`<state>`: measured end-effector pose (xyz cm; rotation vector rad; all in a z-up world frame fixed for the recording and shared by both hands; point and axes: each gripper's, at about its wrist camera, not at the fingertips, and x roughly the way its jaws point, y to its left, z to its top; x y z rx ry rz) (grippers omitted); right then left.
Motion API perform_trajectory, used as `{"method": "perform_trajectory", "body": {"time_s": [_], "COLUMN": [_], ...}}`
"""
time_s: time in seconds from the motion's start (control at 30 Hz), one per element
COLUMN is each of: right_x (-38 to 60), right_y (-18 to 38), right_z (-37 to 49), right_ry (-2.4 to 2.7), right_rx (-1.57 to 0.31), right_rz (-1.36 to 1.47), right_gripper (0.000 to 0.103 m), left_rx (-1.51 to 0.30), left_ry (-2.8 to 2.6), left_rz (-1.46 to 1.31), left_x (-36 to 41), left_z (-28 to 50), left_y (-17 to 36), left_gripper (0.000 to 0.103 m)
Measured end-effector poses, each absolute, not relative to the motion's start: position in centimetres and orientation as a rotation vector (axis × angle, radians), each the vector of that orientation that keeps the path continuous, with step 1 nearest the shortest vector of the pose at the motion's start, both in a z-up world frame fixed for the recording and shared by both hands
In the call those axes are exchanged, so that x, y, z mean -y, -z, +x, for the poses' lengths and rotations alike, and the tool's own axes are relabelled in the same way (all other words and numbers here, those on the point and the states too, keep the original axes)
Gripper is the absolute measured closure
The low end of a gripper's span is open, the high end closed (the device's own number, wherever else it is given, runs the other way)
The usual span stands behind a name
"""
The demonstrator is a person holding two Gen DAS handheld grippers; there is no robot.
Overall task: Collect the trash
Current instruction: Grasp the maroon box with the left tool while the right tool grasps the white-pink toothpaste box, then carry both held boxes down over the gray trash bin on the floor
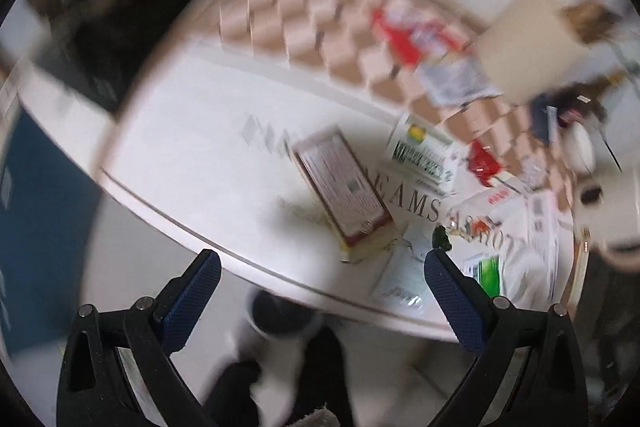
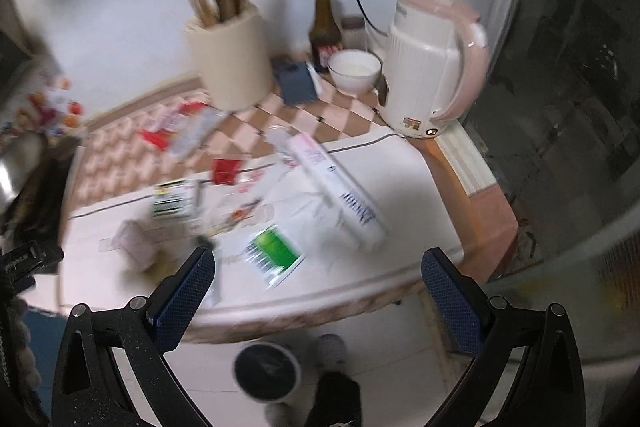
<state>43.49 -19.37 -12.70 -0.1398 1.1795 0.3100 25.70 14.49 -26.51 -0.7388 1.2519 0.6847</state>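
Trash lies scattered on a white table (image 1: 192, 163). Nearest my left gripper (image 1: 322, 259), which is open and empty, is a brown-red carton (image 1: 344, 195). Beyond it lie a green-and-white packet (image 1: 420, 155), a red wrapper (image 1: 484, 159) and a white plastic bag (image 1: 520, 227). My right gripper (image 2: 319, 255) is also open and empty, hovering at the table's front edge (image 2: 320, 295). Just ahead of it lie a green packet (image 2: 276, 251) and a long white wrapped roll (image 2: 340, 191). A round bin with a black liner (image 2: 267, 371) stands on the floor below.
At the back stand a pink-and-white kettle (image 2: 432, 63), a cream utensil holder (image 2: 230, 59), a white bowl (image 2: 354, 69), a dark sauce bottle (image 2: 325, 27) and a blue box (image 2: 298, 81). A red-white wrapper (image 2: 180, 127) lies on the checkered cloth. A person's feet (image 2: 332, 349) are beside the bin.
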Motion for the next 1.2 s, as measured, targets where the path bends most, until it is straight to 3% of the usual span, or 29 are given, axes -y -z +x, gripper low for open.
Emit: {"method": "perform_trajectory", "body": {"time_s": [0.07, 0.27, 0.3, 0.33, 0.37, 0.43, 0.47, 0.53, 0.57, 0.63, 0.77, 0.97, 1.1, 1.2], "right_x": [18.6, 14.9, 13.9, 12.9, 12.2, 11.2, 10.8, 10.2, 10.2, 10.3, 10.8, 11.0, 10.7, 10.8], "right_y": [15.9, 26.4, 28.1, 29.8, 31.0, 32.9, 33.7, 35.1, 35.2, 35.4, 33.9, 26.9, 19.9, 16.5], "right_z": [46.8, 55.1, 55.7, 56.3, 56.7, 57.4, 57.7, 58.1, 58.3, 58.8, 59.3, 57.7, 52.3, 45.2], "right_ry": [-0.316, -0.373, -0.385, -0.399, -0.412, -0.433, -0.412, -0.425, -0.412, -0.42, -0.415, -0.393, -0.438, -0.482], "right_rx": [-1.229, -1.377, -1.4, -1.424, -1.444, -1.478, -1.445, -1.466, -1.436, -1.427, -1.38, -1.225, -1.141, -1.111], "right_rz": [-0.155, -0.321, -0.358, -0.397, -0.422, -0.448, -0.441, -0.465, -0.448, -0.407, -0.328, -0.246, -0.171, -0.126], "right_gripper": [0.0, 0.013, 0.015, 0.016, 0.017, 0.028, 0.034, 0.056, 0.057, 0.062, 0.064, 0.065, 0.065, 0.065], "left_rx": [-1.294, -1.37, -1.377, -1.378, -1.388, -1.355, -1.353, -1.366, -1.375, -1.376, -1.327, -1.181, -1.079, -1.067], "left_ry": [-0.713, -0.757, -0.766, -0.768, -0.782, -0.825, -0.831, -0.825, -0.831, -0.845, -0.846, -0.767, -0.624, -0.538], "left_rz": [-0.837, -0.991, -1.015, -1.027, -1.02, -0.953, -0.919, -0.852, -0.799, -0.698, -0.543, -0.408, -0.392, -0.396], "left_x": [-14.9, -16.3, -16.4, -16.4, -16.4, -16.3, -16.2, -16.0, -15.8, -15.3, -14.5, -12.9, -12.5, -12.3], "left_z": [27.4, 31.6, 31.9, 32.1, 32.3, 32.5, 32.6, 32.5, 32.4, 32.6, 31.6, 29.3, 25.2, 21.0], "left_y": [30.1, 37.1, 37.9, 38.3, 38.6, 37.7, 37.4, 37.0, 36.7, 35.7, 32.2, 25.5, 20.9, 20.8], "left_gripper": [0.0, 0.003, 0.007, 0.019, 0.023, 0.046, 0.046, 0.047, 0.047, 0.047, 0.047, 0.047, 0.047, 0.047]}}
